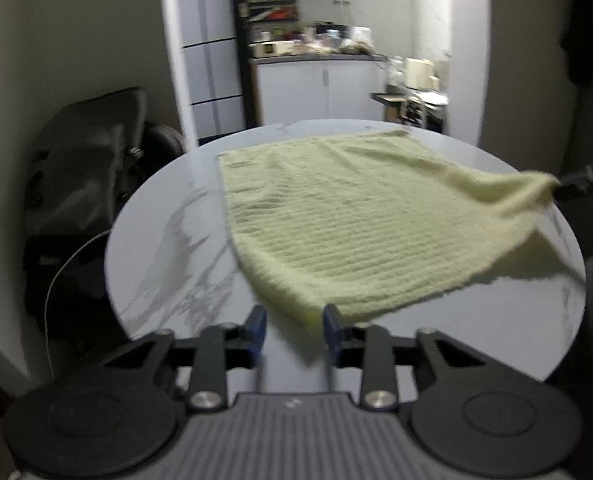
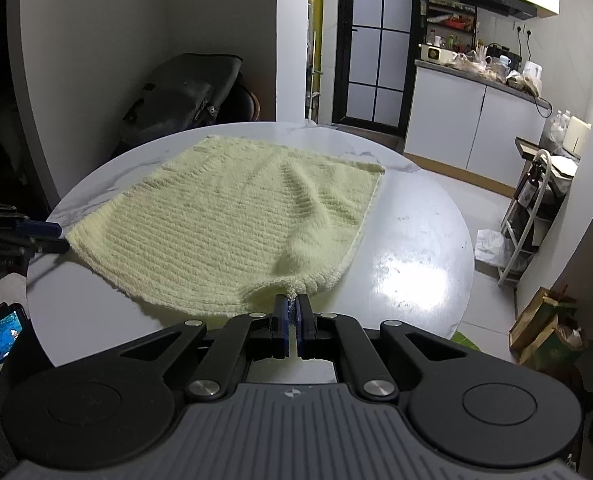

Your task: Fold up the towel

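Observation:
A pale yellow-green ribbed towel [image 1: 336, 216] lies spread on a round white marble table [image 1: 156, 248]. My left gripper [image 1: 294, 330] is open, its blue fingertips on either side of the towel's near corner, which is slightly lifted. My right gripper [image 2: 292, 312] is shut on another near corner of the towel [image 2: 232, 220] and holds it raised off the table [image 2: 408, 248]. The right gripper also shows at the right edge of the left wrist view [image 1: 576, 180], pinching that lifted corner. The left gripper shows at the left edge of the right wrist view [image 2: 52, 236].
A dark bag [image 2: 184, 92] leans on the wall behind the table. A kitchen counter [image 2: 476, 120] and a wire rack [image 2: 536, 208] stand to the right. A paper bag [image 2: 544, 328] sits on the floor. A phone [image 2: 2, 334] shows at lower left.

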A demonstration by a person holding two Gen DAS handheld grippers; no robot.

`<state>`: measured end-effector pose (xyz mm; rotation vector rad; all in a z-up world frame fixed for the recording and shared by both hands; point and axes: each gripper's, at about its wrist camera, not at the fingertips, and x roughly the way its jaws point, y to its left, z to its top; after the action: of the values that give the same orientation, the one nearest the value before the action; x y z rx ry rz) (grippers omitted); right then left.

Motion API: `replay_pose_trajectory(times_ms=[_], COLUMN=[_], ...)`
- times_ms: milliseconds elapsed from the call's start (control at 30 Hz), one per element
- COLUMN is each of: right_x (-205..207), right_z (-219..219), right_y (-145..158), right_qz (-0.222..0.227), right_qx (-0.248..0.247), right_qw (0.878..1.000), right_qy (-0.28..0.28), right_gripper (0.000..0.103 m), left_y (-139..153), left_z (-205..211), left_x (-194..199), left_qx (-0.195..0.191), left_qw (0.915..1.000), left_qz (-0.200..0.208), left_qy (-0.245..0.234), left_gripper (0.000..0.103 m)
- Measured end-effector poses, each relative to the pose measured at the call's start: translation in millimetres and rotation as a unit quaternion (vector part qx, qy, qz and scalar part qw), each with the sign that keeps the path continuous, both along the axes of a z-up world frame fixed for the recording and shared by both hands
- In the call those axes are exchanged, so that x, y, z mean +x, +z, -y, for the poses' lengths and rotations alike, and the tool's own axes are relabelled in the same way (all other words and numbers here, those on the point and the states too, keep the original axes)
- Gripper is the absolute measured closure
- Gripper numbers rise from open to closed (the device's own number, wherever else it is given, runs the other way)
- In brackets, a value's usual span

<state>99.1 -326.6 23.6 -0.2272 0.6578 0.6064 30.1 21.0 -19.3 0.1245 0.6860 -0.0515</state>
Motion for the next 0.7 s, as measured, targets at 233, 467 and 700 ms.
replay_pose_trajectory(times_ms=[233,467,700], right_x=[0.3,1.2,1.4], right_z=[5.4,6.1,-2.7], right_y=[3.6,9.5,15.7], right_qz=[0.004,0.012,0.021], right_qx=[-0.004,-0.007,-0.011], right_qw=[1.000,1.000,1.000], right_qy=[-0.009,-0.015,-0.009], right_gripper=[0.099,0.099,0.099], left_y=[-6.3,-7.1,-3.4], left_z=[3.5,-8.1,-29.6], left_x=[10.6,13.3,10.4], left_qx=[0.016,0.015,0.020], left_qw=[0.9998,0.9993,0.9976], left_qz=[0.003,0.012,0.020], left_qy=[0.011,0.033,0.063], left_gripper=[0.060,0.060,0.060])
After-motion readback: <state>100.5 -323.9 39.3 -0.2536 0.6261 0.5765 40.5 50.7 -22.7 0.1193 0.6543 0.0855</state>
